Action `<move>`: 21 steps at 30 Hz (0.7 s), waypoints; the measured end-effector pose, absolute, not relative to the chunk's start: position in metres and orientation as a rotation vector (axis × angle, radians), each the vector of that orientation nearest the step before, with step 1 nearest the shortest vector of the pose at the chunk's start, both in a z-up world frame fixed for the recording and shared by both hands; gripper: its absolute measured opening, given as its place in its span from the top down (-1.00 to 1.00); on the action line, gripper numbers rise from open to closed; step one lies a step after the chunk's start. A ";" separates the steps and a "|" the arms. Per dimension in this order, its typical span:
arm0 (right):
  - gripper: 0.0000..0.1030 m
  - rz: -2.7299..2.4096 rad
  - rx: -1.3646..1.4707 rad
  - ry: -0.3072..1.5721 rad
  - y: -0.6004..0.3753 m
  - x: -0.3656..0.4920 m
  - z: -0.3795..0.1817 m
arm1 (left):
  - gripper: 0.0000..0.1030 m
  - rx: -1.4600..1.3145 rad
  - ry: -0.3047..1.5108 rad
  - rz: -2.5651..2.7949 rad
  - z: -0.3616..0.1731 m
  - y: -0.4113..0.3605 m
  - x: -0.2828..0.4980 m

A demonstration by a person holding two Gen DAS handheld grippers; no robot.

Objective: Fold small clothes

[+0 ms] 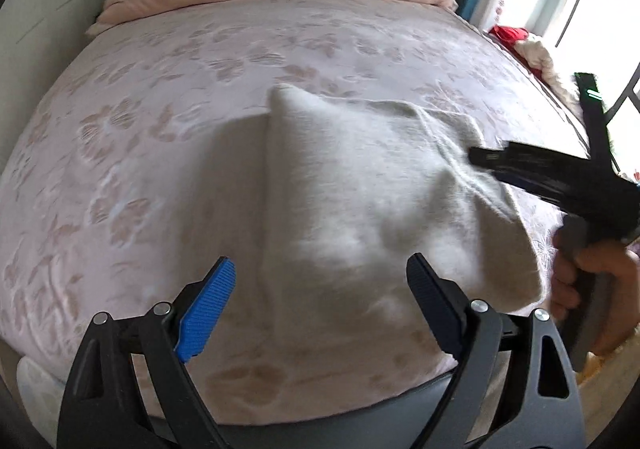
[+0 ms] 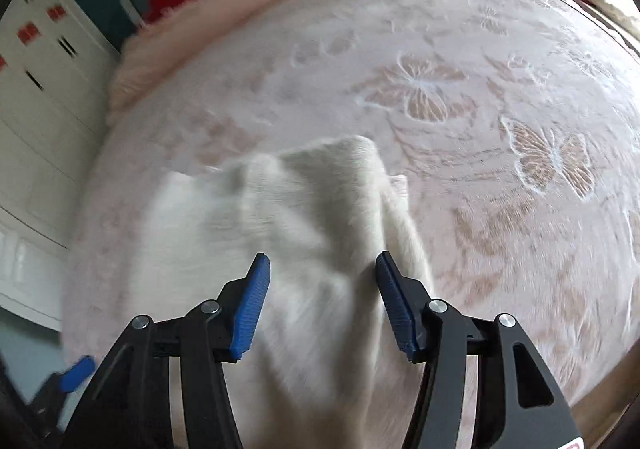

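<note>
Hovering over a white garment (image 1: 360, 189) lying partly folded on the pink bed (image 1: 140, 121), I hold both grippers with fingers apart, gripping nothing. My left gripper (image 1: 320, 305) frames its near edge; my right gripper (image 2: 322, 301) hangs above its right side. Next, I judge, I must pinch an edge and fold it across.

white garment (image 2: 304, 249) motion-blurred, near end behind right gripper (image 2: 322, 305)
</note>
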State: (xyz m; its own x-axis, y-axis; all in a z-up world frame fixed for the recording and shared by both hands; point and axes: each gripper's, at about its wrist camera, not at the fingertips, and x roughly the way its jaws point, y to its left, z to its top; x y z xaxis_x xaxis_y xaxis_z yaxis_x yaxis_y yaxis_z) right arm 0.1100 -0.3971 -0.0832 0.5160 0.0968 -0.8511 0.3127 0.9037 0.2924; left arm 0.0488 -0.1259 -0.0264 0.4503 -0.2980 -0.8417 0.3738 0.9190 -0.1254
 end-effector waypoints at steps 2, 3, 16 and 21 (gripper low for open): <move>0.82 -0.115 0.383 1.063 -0.389 0.126 -0.094 | -0.65 0.105 1.029 -0.416 -0.033 -0.140 0.052; 0.84 -0.096 0.378 1.047 -0.388 0.128 -0.084 | -0.65 0.115 1.035 -0.418 -0.036 -0.145 0.053; 0.59 -0.124 0.483 0.947 -0.431 0.108 -0.094 | -0.72 0.116 1.092 -0.392 -0.063 -0.146 0.066; 0.59 -0.089 0.508 0.843 -0.405 0.041 -0.050 | -0.72 0.060 1.109 -0.381 -0.061 -0.127 0.064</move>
State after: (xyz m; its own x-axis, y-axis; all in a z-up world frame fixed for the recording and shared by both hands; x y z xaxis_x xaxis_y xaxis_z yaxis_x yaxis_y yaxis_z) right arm 0.0415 -0.4049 -0.0498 0.6689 0.1223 -0.7332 0.2722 0.8776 0.3947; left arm 0.0636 -0.1269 -0.0605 0.3880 -0.2699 -0.8813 0.3292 0.9337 -0.1410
